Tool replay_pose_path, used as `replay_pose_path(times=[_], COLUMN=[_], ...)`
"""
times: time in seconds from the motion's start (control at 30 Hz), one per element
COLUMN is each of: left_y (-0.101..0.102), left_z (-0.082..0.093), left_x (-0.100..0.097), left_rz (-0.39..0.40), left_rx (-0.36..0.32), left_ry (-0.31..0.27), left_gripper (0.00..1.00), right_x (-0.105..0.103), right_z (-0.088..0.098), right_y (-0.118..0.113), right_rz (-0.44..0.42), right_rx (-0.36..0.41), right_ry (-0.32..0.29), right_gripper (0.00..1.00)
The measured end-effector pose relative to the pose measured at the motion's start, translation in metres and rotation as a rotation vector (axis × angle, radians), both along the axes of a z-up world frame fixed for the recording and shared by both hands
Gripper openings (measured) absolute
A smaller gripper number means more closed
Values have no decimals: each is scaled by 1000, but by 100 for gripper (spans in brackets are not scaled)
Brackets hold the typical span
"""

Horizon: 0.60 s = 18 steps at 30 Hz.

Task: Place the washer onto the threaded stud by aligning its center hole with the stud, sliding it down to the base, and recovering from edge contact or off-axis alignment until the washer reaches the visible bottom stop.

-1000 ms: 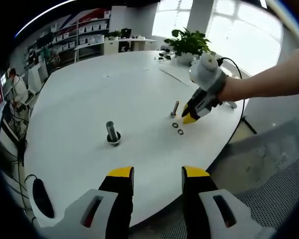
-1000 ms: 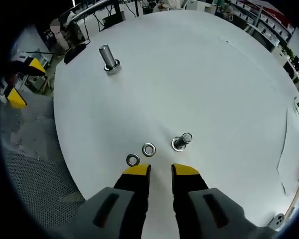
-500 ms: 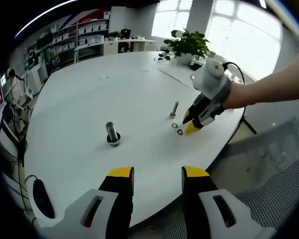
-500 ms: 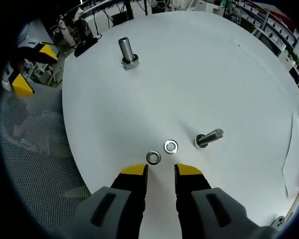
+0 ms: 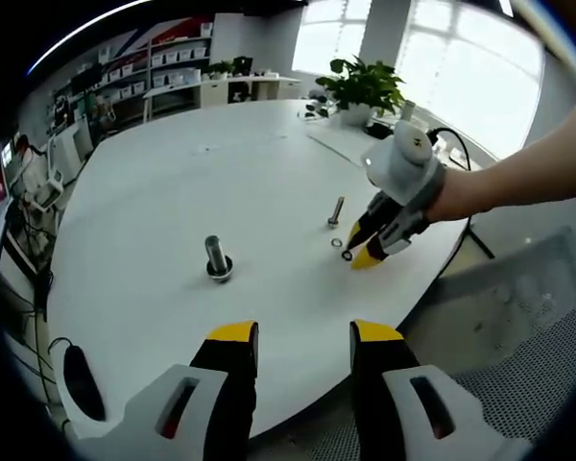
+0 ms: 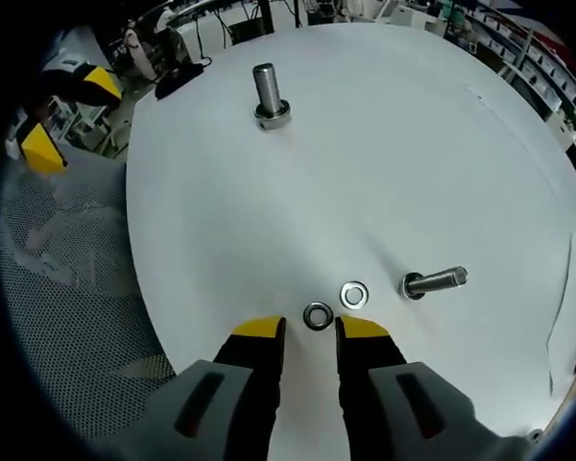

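A thick threaded stud [image 5: 216, 257] [image 6: 268, 96] stands upright on its nut base on the white round table [image 5: 173, 173] [image 6: 384, 163]. Two steel washers lie flat near the table's edge, the nearer washer [image 6: 318, 315] [image 5: 347, 255] just ahead of the gap of my right gripper [image 6: 311, 331] [image 5: 365, 248], which is open and low over the table. The second washer [image 6: 353, 294] [image 5: 337, 242] lies beside it. A thinner bolt [image 6: 432, 282] [image 5: 337, 209] stands just past them. My left gripper [image 5: 304, 336] hangs open off the table's edge, holding nothing.
A black mouse-like object [image 5: 77, 379] lies near the table rim. A potted plant [image 5: 365, 84] stands at the far side. Grey mesh [image 6: 67, 288] lies beyond the table edge. A person's forearm [image 5: 528, 163] holds the right gripper. The left gripper's yellow tips [image 6: 72, 86] show far off.
The right gripper has slid sideways along the table edge and come closer to the washers, so the nearer washer now sits right before its gap. The left gripper has stayed put.
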State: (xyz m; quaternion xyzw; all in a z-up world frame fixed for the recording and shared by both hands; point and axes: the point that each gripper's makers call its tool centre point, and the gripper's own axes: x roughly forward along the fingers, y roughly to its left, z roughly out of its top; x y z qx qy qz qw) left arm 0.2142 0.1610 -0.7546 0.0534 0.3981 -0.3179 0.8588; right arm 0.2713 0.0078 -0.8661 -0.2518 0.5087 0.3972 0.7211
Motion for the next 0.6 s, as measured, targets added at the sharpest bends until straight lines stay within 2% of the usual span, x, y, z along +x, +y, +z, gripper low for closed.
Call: replay_pose_path(times=[0.07,0.17,0.43,0.6], left_y=[0,0,1,2], left_z=[0,1,0,0], left_x=[0,0,1,1], left_rz=[-1,-1,0,-4], left_rx=[-1,-1,3,16], left_ry=[-1,-2,-2,-4], left_gripper=[36,36,36,36], right_x=[0,2,2,0], right_z=[0,-1,-1,-2], right_y=[0,-2,0,3], right_rz=[14,99,116,180], right_rx=[-5,-52,-43,-99], right_ry=[-6,-44,-19,-6], right_gripper=[22,20,19,19])
